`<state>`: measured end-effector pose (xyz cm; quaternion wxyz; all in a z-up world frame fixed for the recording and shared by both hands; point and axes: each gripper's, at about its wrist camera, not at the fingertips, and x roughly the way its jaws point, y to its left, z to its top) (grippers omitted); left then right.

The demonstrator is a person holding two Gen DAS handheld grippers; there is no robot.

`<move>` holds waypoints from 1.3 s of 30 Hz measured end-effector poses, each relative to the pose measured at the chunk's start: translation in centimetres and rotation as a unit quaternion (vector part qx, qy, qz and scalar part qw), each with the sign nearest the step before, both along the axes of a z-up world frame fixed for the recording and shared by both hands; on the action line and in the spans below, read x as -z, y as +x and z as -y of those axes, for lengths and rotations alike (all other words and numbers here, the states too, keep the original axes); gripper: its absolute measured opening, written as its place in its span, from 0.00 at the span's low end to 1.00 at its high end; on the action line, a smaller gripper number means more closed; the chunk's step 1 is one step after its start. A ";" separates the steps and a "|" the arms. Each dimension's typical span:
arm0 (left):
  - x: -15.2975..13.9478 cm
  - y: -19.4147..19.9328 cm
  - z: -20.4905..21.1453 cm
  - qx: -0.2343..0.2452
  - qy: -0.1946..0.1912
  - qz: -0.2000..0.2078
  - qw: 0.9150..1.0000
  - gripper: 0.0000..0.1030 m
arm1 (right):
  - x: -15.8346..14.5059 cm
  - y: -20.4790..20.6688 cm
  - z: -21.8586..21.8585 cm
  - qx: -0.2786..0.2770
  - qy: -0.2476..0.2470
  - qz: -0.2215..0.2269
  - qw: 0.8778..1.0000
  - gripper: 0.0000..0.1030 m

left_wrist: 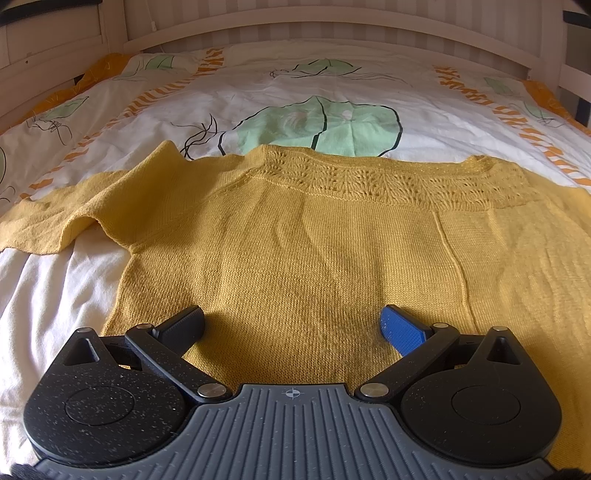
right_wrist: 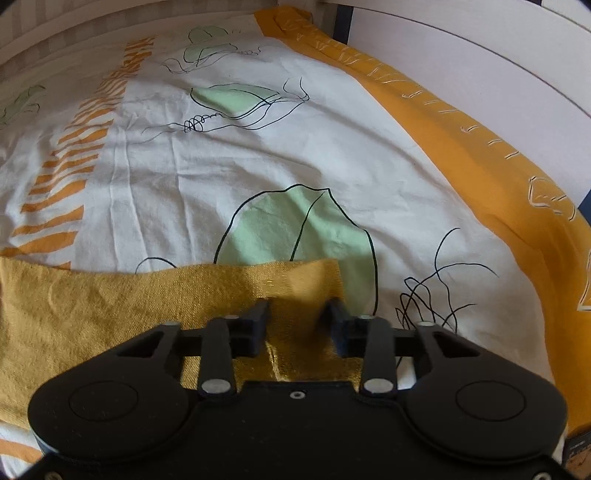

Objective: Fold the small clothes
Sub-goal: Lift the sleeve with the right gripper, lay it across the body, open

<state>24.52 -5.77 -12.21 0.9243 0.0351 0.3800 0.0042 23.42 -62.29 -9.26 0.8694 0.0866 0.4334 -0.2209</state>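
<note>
A mustard-yellow knitted sweater (left_wrist: 314, 236) lies flat on the bed, lace-patterned neckline at the far side, its left sleeve (left_wrist: 48, 225) stretched out to the left. My left gripper (left_wrist: 293, 325) is wide open and empty just above the sweater's lower hem, one pad black and one pad blue (left_wrist: 400, 328). In the right wrist view the sweater's right sleeve (right_wrist: 110, 306) runs from the left to its cuff. My right gripper (right_wrist: 298, 317) is open, its jaws straddling the cuff end, not closed on it.
The bed cover (right_wrist: 258, 155) is white with green leaf prints, black line drawings and orange stripes, with an orange border (right_wrist: 480, 155) on the right. A pale wooden bed rail (left_wrist: 332, 22) runs along the far side, and a white panel (right_wrist: 498, 62) stands at the right.
</note>
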 end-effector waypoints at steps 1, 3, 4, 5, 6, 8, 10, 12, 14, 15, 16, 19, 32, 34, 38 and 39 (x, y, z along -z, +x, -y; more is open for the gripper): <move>0.0 0.0 0.0 0.000 0.000 0.000 1.000 1.00 | -0.3 -0.2 0.3 0.013 0.011 0.005 1.000 0.22; -0.1 0.0 -0.1 0.000 -0.002 0.000 1.000 1.00 | -1.2 -0.9 0.8 0.024 0.032 0.019 0.999 0.20; -0.1 0.1 -0.1 0.000 -0.003 -0.001 1.000 1.00 | -1.9 -1.3 0.8 0.026 0.042 0.025 0.998 0.20; -0.1 0.1 -0.2 0.000 -0.005 -0.002 1.000 1.00 | -2.6 -1.6 0.7 0.026 0.052 0.032 0.998 0.20; -0.2 0.1 -0.2 0.001 -0.007 -0.004 1.000 1.00 | -3.4 -1.9 0.5 0.022 0.063 0.039 0.997 0.20; -0.4 0.4 -0.5 0.006 -0.013 -0.010 1.000 1.00 | -5.5 -2.3 -0.3 0.008 0.085 0.058 0.995 0.20; -0.7 0.6 -0.9 0.013 -0.022 -0.021 0.999 0.98 | -8.0 -2.1 -1.7 -0.013 0.096 0.072 0.993 0.20; -1.3 0.9 -1.4 0.029 -0.029 -0.037 0.998 0.97 | -10.3 -1.9 -3.3 -0.031 0.113 0.089 0.989 0.20; -2.0 0.9 -2.1 0.045 -0.037 -0.047 0.997 0.96 | -12.8 -1.2 -5.3 -0.051 0.137 0.107 0.984 0.20; -2.5 0.7 -2.7 0.049 -0.042 -0.046 0.997 0.96 | -13.8 -0.9 -6.4 -0.062 0.148 0.114 0.981 0.20; -3.0 0.5 -3.2 0.051 -0.046 -0.042 0.997 0.96 | -14.9 -0.5 -7.7 -0.075 0.158 0.121 0.977 0.20; -4.7 0.1 -5.2 0.060 -0.049 -0.029 0.997 0.96 | -17.3 1.0 -12.2 -0.116 0.184 0.139 0.966 0.20; -5.1 0.9 -13.0 0.029 -0.097 -0.030 0.994 0.96 | -16.3 8.0 -33.7 -0.274 0.321 0.145 0.895 0.20; -4.9 1.5 -13.3 0.027 -0.103 -0.043 0.993 0.95 | -14.6 9.3 -36.5 -0.288 0.332 0.131 0.889 0.20; -5.4 1.9 -13.3 0.031 -0.101 -0.039 0.994 0.95 | -10.9 10.8 -41.9 -0.315 0.324 0.092 0.887 0.20; -5.5 2.0 -13.3 0.034 -0.102 -0.036 0.994 0.95 | -10.1 10.9 -43.0 -0.321 0.322 0.084 0.887 0.20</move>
